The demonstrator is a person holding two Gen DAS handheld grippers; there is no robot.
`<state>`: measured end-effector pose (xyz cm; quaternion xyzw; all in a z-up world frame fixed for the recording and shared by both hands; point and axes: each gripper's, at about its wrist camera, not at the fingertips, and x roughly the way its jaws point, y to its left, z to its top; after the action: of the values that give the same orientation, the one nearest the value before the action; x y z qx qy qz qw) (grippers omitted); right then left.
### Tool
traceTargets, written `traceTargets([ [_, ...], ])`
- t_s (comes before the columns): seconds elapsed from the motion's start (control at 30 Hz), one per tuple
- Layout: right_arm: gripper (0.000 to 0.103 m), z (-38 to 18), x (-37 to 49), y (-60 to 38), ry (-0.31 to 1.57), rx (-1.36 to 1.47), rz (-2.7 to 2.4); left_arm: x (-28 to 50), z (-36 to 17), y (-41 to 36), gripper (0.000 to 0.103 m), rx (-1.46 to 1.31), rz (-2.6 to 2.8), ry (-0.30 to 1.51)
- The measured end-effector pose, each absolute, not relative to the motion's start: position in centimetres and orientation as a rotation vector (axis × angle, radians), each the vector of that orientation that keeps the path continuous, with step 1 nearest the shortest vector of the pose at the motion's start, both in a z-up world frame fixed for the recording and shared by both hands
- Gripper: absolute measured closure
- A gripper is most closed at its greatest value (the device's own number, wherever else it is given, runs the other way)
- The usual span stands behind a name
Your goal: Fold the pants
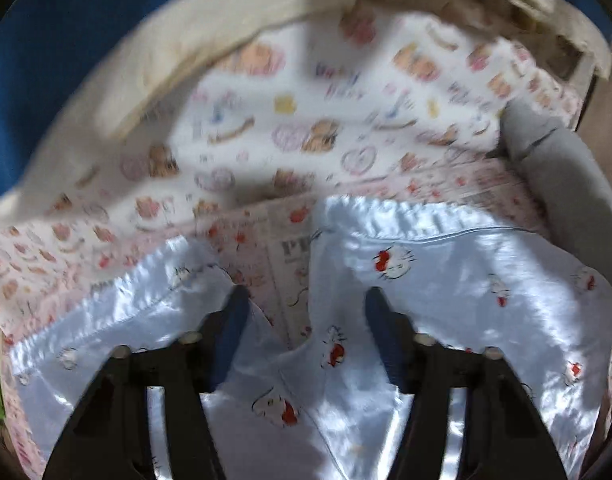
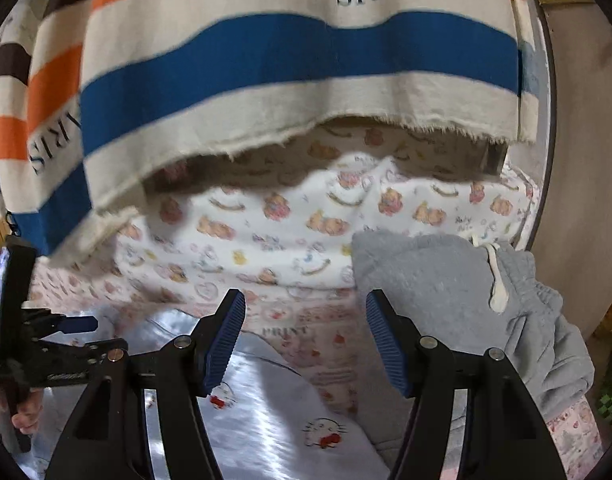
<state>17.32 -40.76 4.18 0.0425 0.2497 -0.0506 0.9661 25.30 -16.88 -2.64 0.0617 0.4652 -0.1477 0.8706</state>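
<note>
A cream towel with orange, blue and brown stripes hangs over a bed — its white bear-print quilt lies bunched beside a tan wall.

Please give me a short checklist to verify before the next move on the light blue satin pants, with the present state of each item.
1. Left gripper open and holding nothing: ok.
2. Right gripper open and holding nothing: ok.
3. Satin pants spread with both legs apart: ok.
4. Pants free of wrinkles: not ok, the fabric is rumpled.
5. Grey sweatpants apart from the satin pants: cannot tell, they lie very close at the right.
6. Whole waistband visible: cannot tell, the fingers hide it.
</note>
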Motion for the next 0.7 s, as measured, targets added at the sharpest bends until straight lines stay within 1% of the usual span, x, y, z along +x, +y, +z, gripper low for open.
traceTargets([
  [0.07,0.039,3.9,17.6,-41.4,0.525,0.116,-0.09,25.3,-3.3,-16.5,0.093,0.08,-0.362,1.0],
  [0.1,0.039,3.7,17.7,-41.7,0.533,0.127,-0.089,25.3,-3.5,-16.0,0.101,0.042,-0.393,1.011],
  [0.13,0.039,3.6,17.6,-41.9,0.536,0.134,-0.094,25.1,-3.5,-15.6,0.103,0.012,-0.417,1.013],
  [0.3,0.039,2.8,17.9,-43.0,0.574,0.168,-0.102,22.7,-2.2,-13.9,0.103,0.144,-0.352,0.95],
  [0.47,0.039,2.1,18.7,-42.4,0.635,0.141,-0.093,22.6,-2.6,-11.4,0.103,0.232,-0.27,0.975],
  [0.6,0.039,0.5,20.0,-41.7,0.735,0.124,-0.073,23.1,-4.0,-10.6,0.103,0.227,-0.249,1.039],
  [0.63,0.04,0.0,20.4,-41.8,0.762,0.147,-0.051,23.1,-4.3,-10.5,0.103,0.22,-0.247,1.05],
  [0.67,0.044,-0.7,20.8,-42.1,0.793,0.184,-0.022,23.0,-4.3,-10.3,0.103,0.216,-0.25,1.048],
  [0.7,0.045,-1.3,21.2,-42.4,0.817,0.221,0.003,23.1,-4.4,-10.5,0.103,0.216,-0.251,1.049],
])
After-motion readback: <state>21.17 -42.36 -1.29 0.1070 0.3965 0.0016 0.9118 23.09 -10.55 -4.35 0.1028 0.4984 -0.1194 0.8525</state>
